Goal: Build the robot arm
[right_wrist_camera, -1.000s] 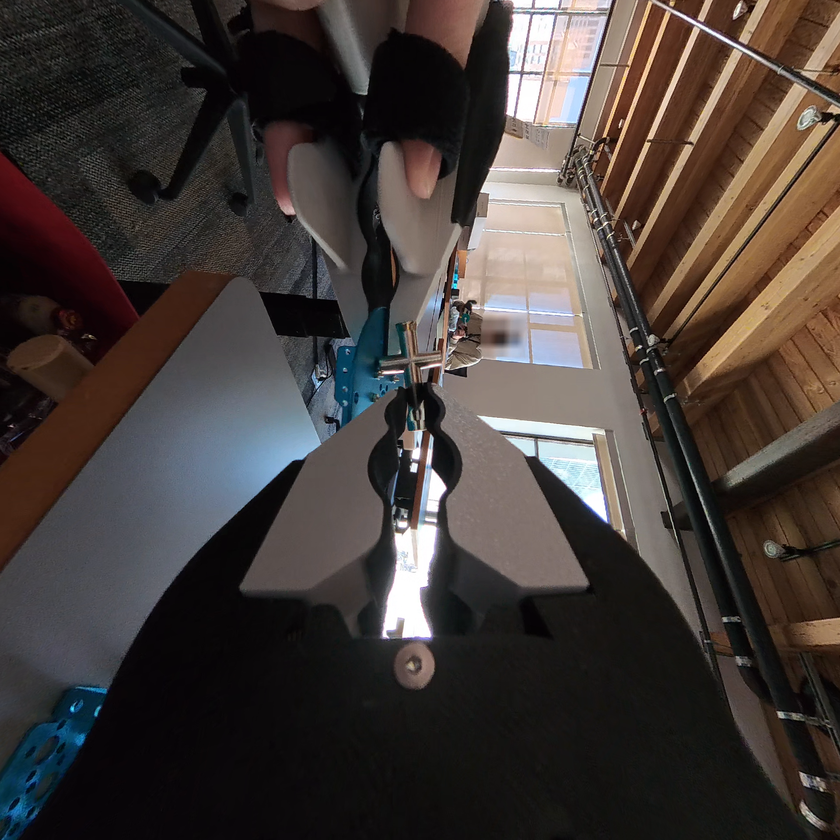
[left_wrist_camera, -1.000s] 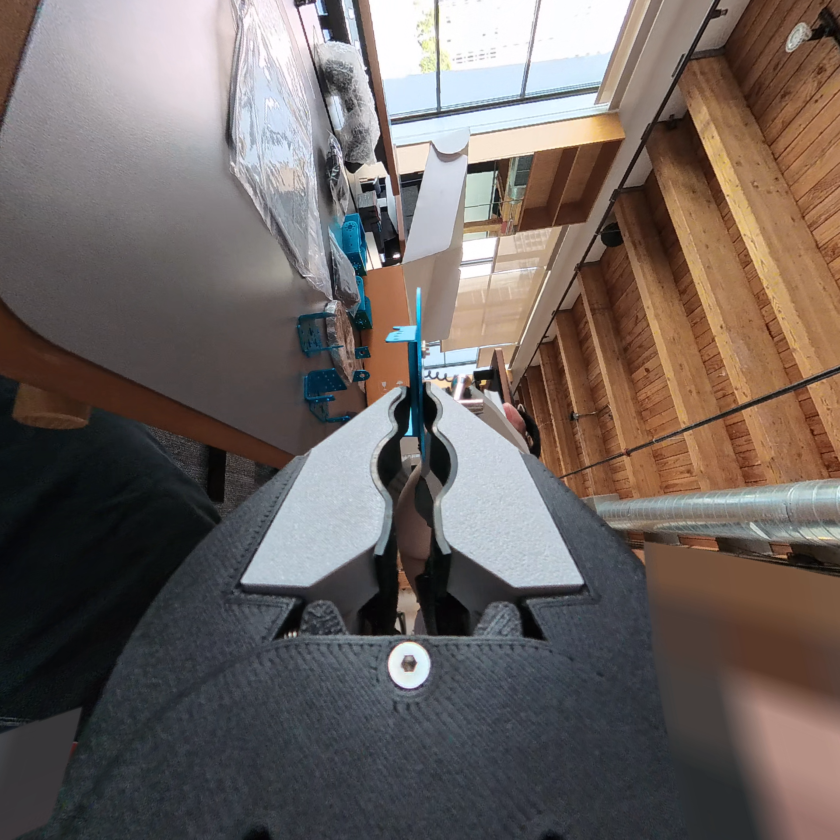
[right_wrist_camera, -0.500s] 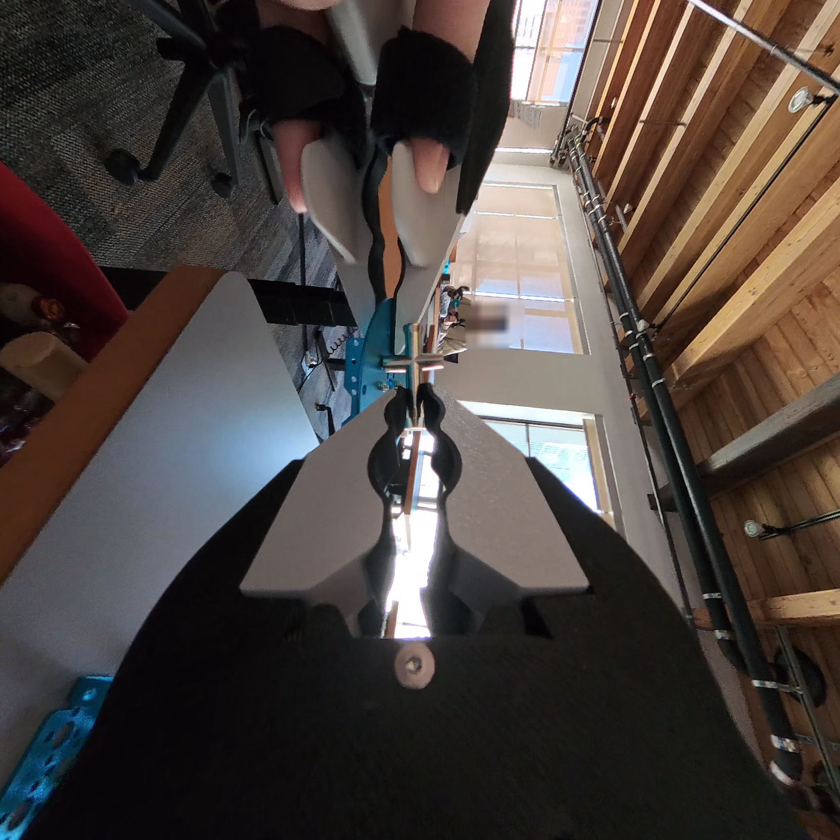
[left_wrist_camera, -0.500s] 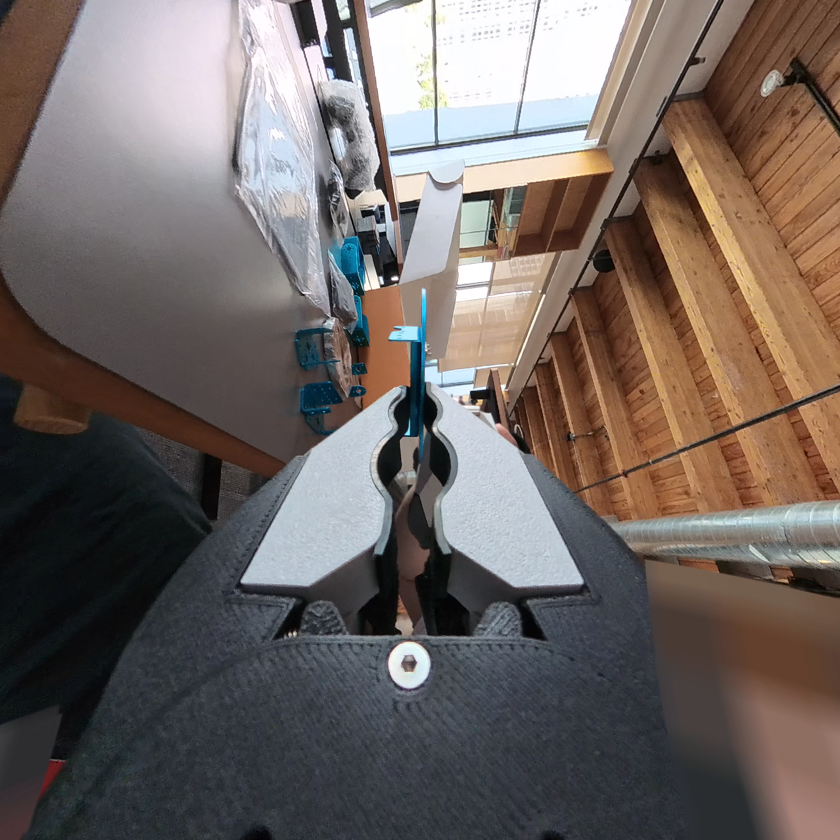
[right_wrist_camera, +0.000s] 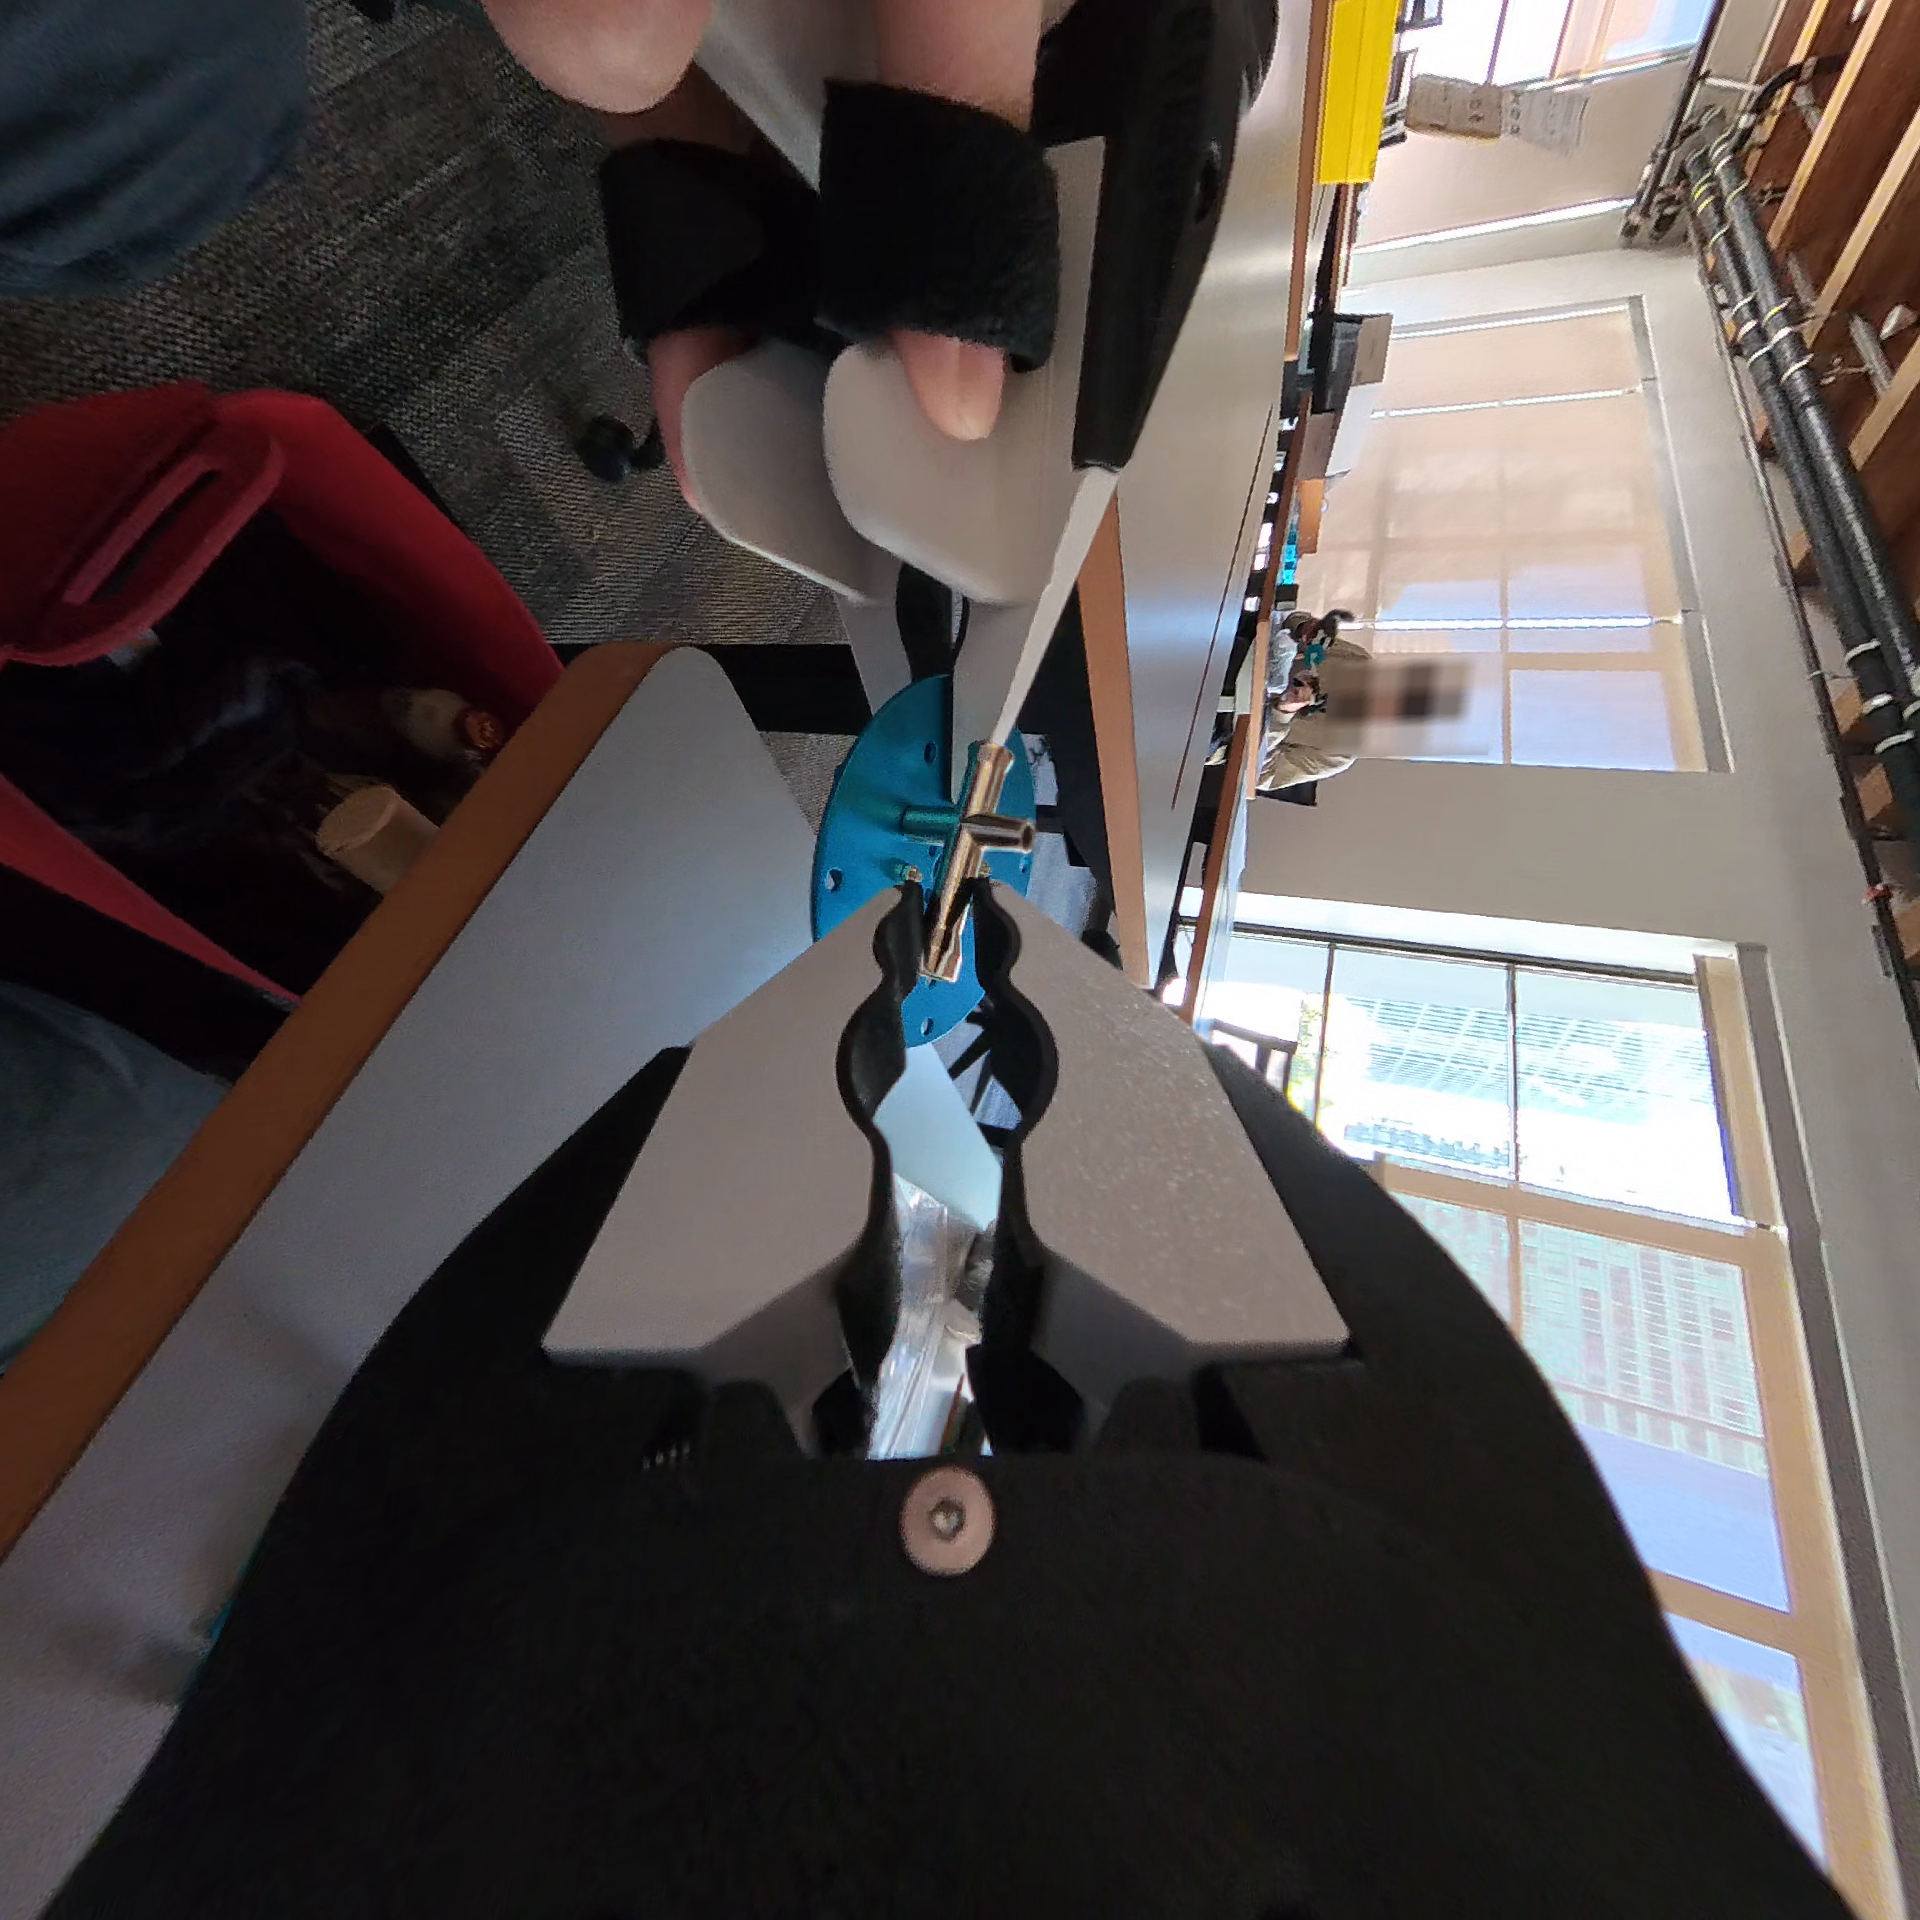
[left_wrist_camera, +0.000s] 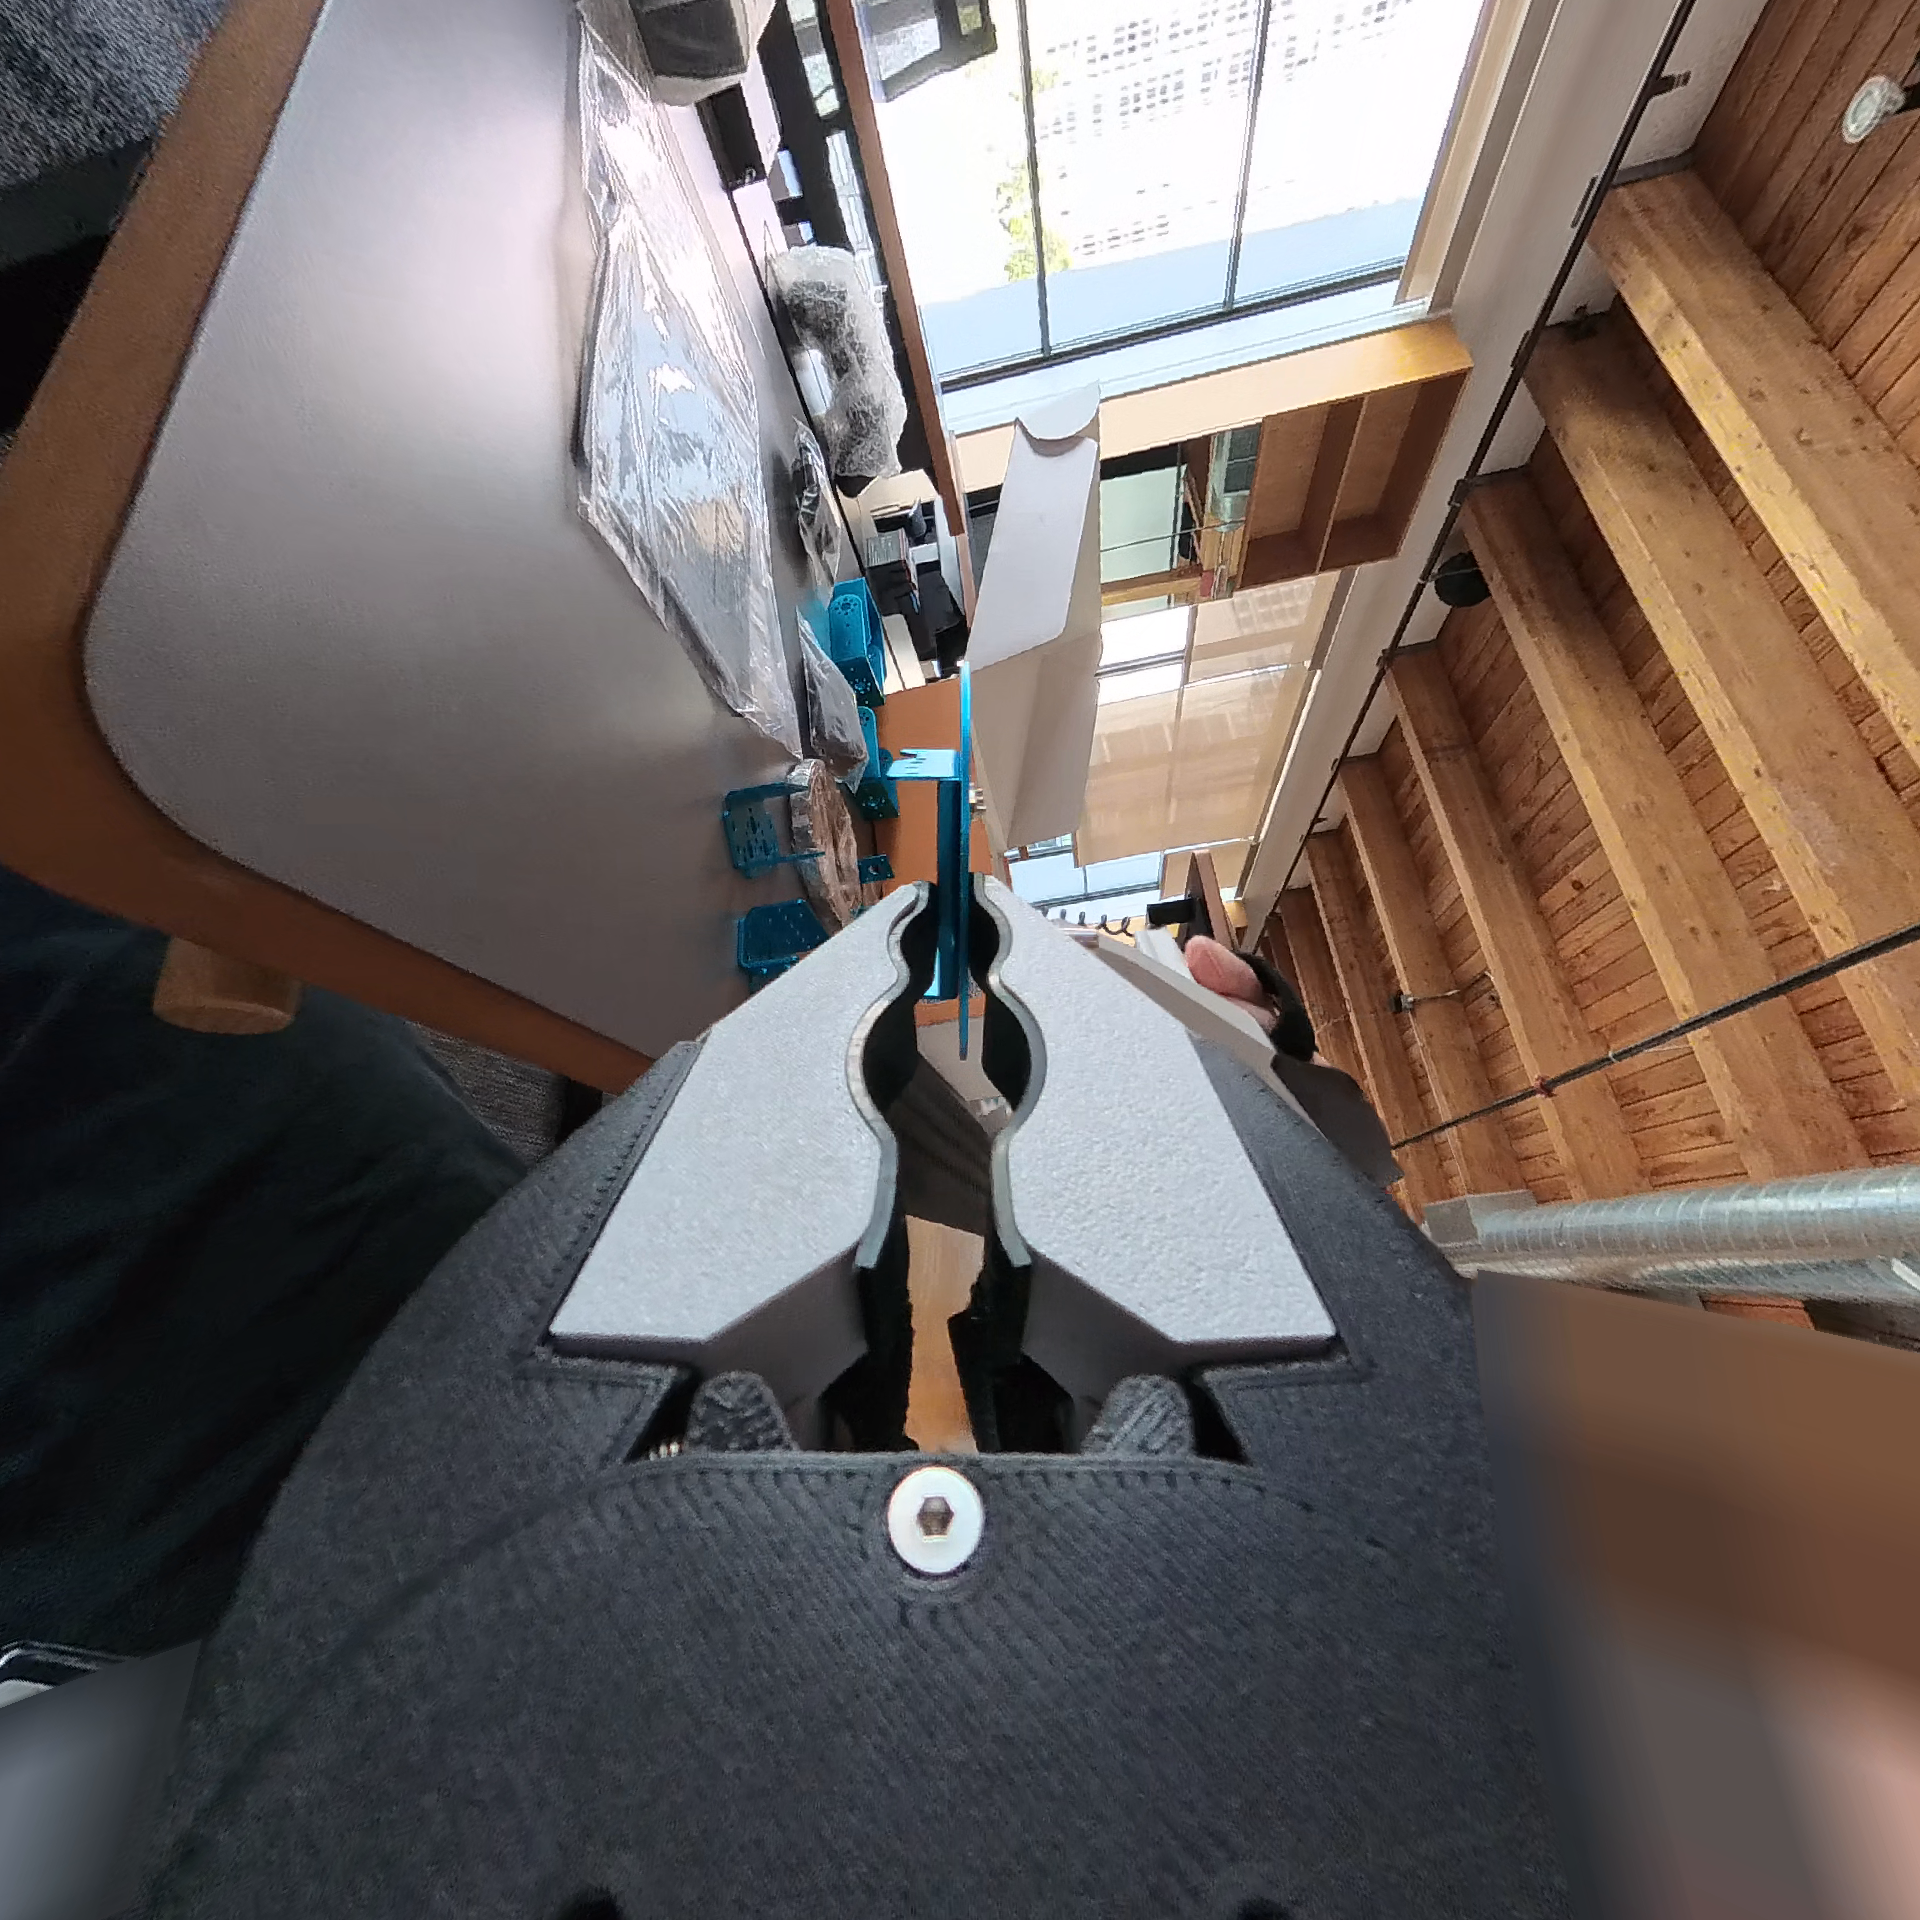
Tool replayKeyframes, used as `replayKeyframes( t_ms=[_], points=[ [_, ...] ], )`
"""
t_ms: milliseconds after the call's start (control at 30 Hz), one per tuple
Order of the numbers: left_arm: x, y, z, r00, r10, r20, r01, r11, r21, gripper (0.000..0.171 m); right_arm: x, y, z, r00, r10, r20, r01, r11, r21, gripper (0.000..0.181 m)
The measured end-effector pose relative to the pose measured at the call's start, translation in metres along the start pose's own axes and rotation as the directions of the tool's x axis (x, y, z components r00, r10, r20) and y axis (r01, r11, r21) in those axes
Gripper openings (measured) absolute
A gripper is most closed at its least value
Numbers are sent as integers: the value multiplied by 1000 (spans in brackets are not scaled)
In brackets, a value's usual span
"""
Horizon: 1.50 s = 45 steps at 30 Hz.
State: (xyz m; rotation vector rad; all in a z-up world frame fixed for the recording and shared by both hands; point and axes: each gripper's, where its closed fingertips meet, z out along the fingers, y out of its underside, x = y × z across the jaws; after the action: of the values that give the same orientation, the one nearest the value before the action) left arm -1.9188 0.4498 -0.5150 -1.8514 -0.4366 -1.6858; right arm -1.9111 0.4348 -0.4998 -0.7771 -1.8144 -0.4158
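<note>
My left gripper (left_wrist_camera: 948,906) is shut on a thin blue metal plate (left_wrist_camera: 962,821), seen edge-on, with a small blue bracket (left_wrist_camera: 916,767) fixed on its left side. In the right wrist view the same plate shows as a blue round disc (right_wrist_camera: 883,821) with holes. My right gripper (right_wrist_camera: 943,902) is shut on a silver cross-shaped wrench (right_wrist_camera: 977,831), held against the disc's face. The left gripper's grey fingers (right_wrist_camera: 914,499), with a gloved hand (right_wrist_camera: 914,270) on them, grip the disc from above.
The grey table (left_wrist_camera: 395,540) with a wooden edge carries clear plastic bags (left_wrist_camera: 665,457), blue brackets (left_wrist_camera: 764,831) and a white open box flap (left_wrist_camera: 1039,623). A red bin (right_wrist_camera: 239,582) stands past the table corner. People sit far off by the windows. The grippers are tip to tip, or close to it.
The views tilted and both grippers drew closer. The disc turned from nearly edge-on to face the right camera. The wrench now slants across the disc's face.
</note>
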Motion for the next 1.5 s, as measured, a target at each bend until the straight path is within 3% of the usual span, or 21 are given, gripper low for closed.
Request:
replayKeyframes(
  t_ms=[233,433,767,1067,1167,1300,1500],
  points=[
    [-3,-2,-3,1000,1,13,-1,1000,9,3,-5,-8,0,970,191,149,-201,978,49,10],
    [-1,1,-1,1000,19,20,-19,1000,6,3,-3,-11,4,872,410,269,-433,901,29,9],
    [-1,6,3,998,41,41,-40,999,-6,3,-9,-9,5,744,537,399,-577,816,-22,6],
    [6,9,3,999,38,22,-37,999,-19,3,-8,-3,0,497,664,559,-810,586,23,6],
    [6,11,5,998,48,32,-47,998,-34,3,-9,-1,0,495,653,573,-808,589,26,7],
    [4,12,6,996,65,55,-62,997,-49,3,-11,0,0,533,625,569,-760,650,-2,11],
    [3,15,8,993,84,82,-78,995,-65,3,-13,-2,-2,477,625,618,-752,654,-81,7]
  ],
)
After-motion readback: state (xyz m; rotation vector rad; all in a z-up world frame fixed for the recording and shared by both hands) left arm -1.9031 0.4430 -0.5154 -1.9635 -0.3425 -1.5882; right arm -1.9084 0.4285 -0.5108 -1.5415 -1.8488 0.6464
